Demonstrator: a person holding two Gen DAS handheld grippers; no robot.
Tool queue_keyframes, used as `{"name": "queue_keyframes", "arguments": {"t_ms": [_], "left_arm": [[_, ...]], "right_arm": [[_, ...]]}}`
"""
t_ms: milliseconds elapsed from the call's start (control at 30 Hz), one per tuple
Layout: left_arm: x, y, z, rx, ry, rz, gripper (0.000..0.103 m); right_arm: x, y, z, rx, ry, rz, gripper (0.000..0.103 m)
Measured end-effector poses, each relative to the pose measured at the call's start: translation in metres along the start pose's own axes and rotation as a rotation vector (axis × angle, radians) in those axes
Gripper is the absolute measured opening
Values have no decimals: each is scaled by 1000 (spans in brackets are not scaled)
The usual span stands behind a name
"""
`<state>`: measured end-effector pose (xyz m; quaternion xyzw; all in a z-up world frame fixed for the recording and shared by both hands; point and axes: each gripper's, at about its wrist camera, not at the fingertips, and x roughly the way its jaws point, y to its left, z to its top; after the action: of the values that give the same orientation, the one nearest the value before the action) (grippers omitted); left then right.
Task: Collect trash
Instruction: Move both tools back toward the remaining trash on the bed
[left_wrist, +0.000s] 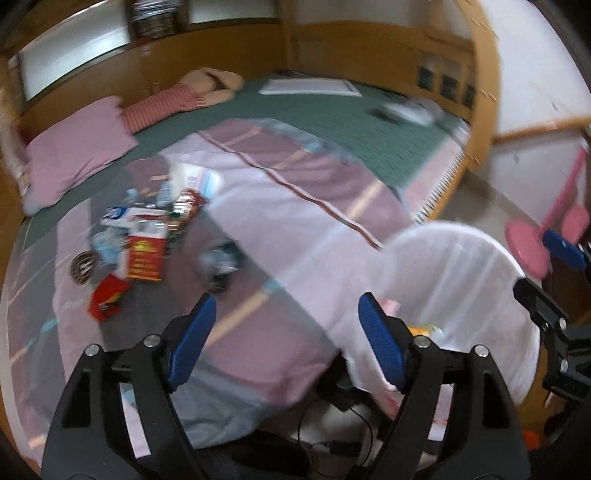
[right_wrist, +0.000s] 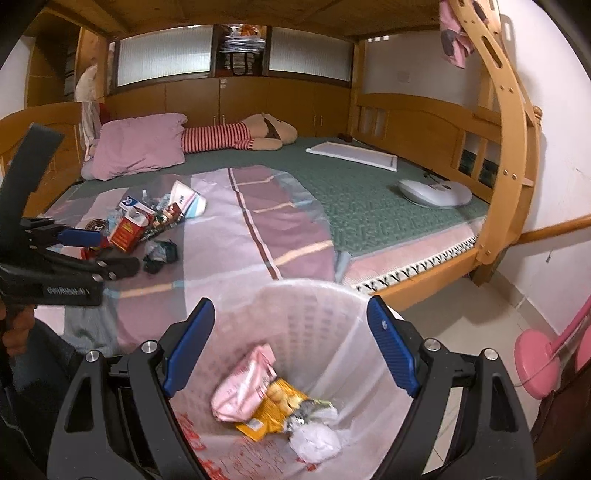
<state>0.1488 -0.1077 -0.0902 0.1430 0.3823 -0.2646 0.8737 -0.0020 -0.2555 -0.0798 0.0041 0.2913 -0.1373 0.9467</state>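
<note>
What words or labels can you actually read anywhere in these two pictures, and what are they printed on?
"GenRobot.AI": on the black body of the left tongs, in the right wrist view.
Red characters on the bin liner: cut off, unreadable.
Red carton, blue-and-white packet, round tin: print too small.
Pink wrapper and yellow wrapper in the bin: unreadable.
Left wrist view: blurred, nothing legible.

White plastic bin (right_wrist: 314, 314) lattice-walled, thin film liner; glossy foil wrappers (right_wrist: 258, 398) inside; wooden bed frame (right_wrist: 417, 133) varnished; matt cloth quilt (right_wrist: 258, 236); gripper pads (right_wrist: 391, 350) ribbed blue
</note>
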Motion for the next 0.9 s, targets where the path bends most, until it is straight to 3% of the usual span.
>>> {"name": "queue_keyframes", "arguments": {"t_ms": [67, 333, 467, 633, 700, 733, 767, 833, 900], "left_arm": [[-4, 25, 2, -41, -35, 50, 86], [1, 155, 6, -258, -126, 342, 97], [25, 214, 10, -360, -116, 433, 99], [65, 279, 1, -532, -140, 393, 99], [88, 294, -9, -574, -47, 404, 99], [103, 305, -12, -615, 64, 365, 99], [109, 307, -14, -636, 93, 304, 99], [113, 309, -18, -678, 106, 209, 99], [115, 306, -17, -676, 111, 180, 99]], "right_arm": [[7, 9, 10, -6, 1, 30, 95], [68, 70, 50, -36, 97, 206, 97], [116, 119, 66, -52, 133, 135, 97], [184, 188, 66, -58, 255, 82, 97], [199, 216, 58, -122, 261, 42, 97], [207, 229, 52, -154, 274, 23, 97], [216, 239, 45, -177, 301, 15, 97], [223, 247, 37, -185, 341, 31, 97], [225, 249, 32, -172, 360, 54, 97]]}}
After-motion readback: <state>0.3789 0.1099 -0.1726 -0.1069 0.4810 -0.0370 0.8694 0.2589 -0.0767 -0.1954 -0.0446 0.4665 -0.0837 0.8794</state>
